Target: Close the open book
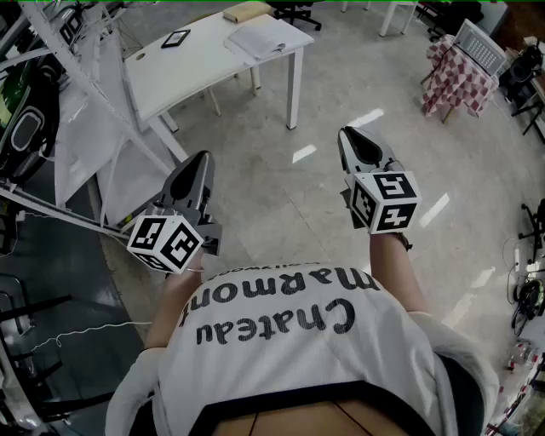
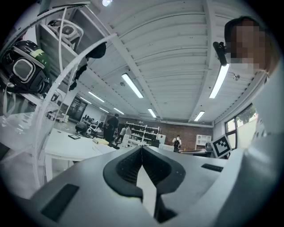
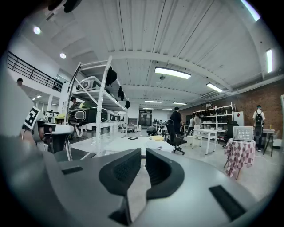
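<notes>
Approach step, nothing touched yet. Left tool [image 1: 196, 170] is closed, jaw tips meeting, nothing between them. Right tool [image 1: 356, 143] is closed too bar a hairline gap, also empty.

Open book [image 1: 260, 38] lies on the white desk [image 1: 179, 77], well ahead of both tools and between their lines, nearer the right tool's. It's small from here: probably pages up, and I can't make out which way the spine runs.

How I'd run it:
- Close the distance first, until the book sits just beyond the tips.
- Keep the jaws together and use one tool as a paddle (no pinch needed). Slip the tip under the outer edge of one half, lift, and fold it over the spine.
- Pin the other half with the second tool, since the smooth top will likely let the book skate.
- The book sits near the desk's end, so sweep inward, not toward the edge.
- Stay clear of the yellowish book [image 1: 247, 11] beyond it and the dark tablet [image 1: 176, 37] further along.
</notes>
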`<move>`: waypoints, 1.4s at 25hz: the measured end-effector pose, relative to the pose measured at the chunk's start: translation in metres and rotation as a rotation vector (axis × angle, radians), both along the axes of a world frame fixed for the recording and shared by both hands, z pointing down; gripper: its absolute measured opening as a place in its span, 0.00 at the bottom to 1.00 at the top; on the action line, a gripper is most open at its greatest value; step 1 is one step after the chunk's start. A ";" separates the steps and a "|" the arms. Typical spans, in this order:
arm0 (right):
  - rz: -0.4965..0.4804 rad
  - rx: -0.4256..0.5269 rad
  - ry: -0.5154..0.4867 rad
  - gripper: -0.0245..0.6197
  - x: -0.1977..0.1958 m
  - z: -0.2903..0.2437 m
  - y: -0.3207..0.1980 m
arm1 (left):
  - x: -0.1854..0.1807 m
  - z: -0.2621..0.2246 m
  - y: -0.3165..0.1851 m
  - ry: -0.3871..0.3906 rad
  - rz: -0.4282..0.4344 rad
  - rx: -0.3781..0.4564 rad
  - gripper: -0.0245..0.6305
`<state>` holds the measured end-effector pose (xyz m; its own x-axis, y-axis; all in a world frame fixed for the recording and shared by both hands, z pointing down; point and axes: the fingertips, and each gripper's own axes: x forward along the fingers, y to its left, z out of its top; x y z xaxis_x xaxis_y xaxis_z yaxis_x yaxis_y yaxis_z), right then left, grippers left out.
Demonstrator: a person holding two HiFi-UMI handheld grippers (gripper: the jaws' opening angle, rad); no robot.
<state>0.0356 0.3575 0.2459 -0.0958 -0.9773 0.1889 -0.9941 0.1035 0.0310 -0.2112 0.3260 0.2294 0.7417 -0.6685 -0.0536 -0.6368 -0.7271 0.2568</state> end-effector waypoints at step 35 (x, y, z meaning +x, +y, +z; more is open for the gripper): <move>0.008 -0.214 -0.048 0.12 0.022 0.085 -0.080 | 0.016 0.082 -0.099 -0.003 -0.001 -0.172 0.07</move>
<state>0.0581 0.2778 0.3304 -0.1023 -0.9161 0.3877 -0.9947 0.0948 -0.0387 -0.1950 0.2270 0.3110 0.7412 -0.6683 0.0639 -0.6384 -0.6722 0.3751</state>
